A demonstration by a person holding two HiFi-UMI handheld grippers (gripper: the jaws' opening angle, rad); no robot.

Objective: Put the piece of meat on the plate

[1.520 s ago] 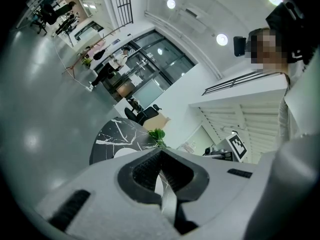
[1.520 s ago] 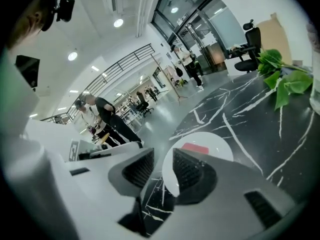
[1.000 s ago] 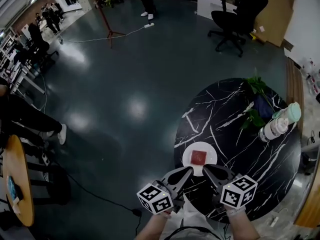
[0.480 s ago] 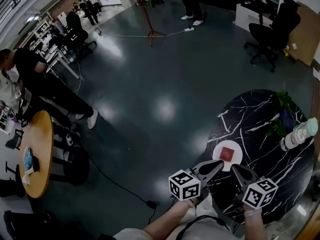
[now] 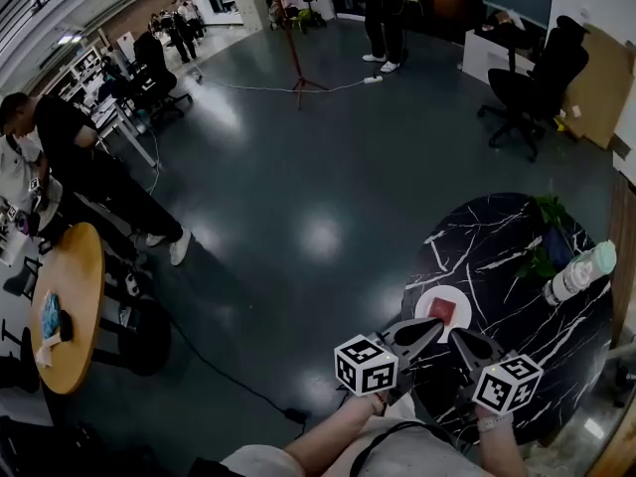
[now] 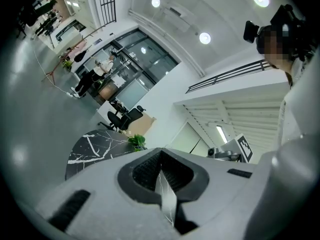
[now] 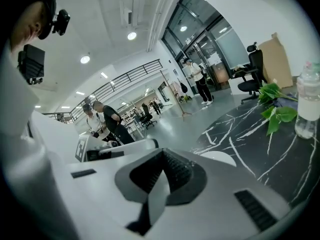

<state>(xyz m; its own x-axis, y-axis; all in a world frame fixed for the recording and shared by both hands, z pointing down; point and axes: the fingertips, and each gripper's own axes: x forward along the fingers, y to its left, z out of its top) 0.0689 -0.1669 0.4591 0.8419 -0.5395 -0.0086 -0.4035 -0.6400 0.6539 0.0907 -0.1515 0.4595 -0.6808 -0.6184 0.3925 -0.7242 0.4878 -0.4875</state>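
Nearest are two hand-held grippers, one in each hand, each carrying one marker cube. The left hand-held gripper [image 5: 438, 323] has its jaws closed tip to tip, with only a thin sliver of gap lower down and nothing in it. The right hand-held gripper [image 5: 455, 334] is also fully closed and empty, its ribbed pads [image 7: 172, 171] meeting at the tip. Both hang over the near edge of the worktop [image 5: 517, 276], side by side, their tips angled toward each other. From the head view I cannot tell whether either tip touches anything.

Just beyond the tips, close to the worktop's near left edge, sits one white plate [image 5: 424, 307]. One red, square piece of meat [image 5: 443, 312] lies flat in the middle of it. In the right gripper view the plate shows as a pale arc past the closed jaws.

Farther along the round black marble-veined worktop, at its right edge, stands one clear bottle [image 5: 579, 271] with a pale green cap. Near the far edge is one green leafy plant [image 5: 547, 235], well apart from the plate.

Past the worktop, across the dark shiny floor [image 5: 298, 167], stands one black office chair [image 5: 537, 73]. At the left is one round wooden table [image 5: 75, 306].
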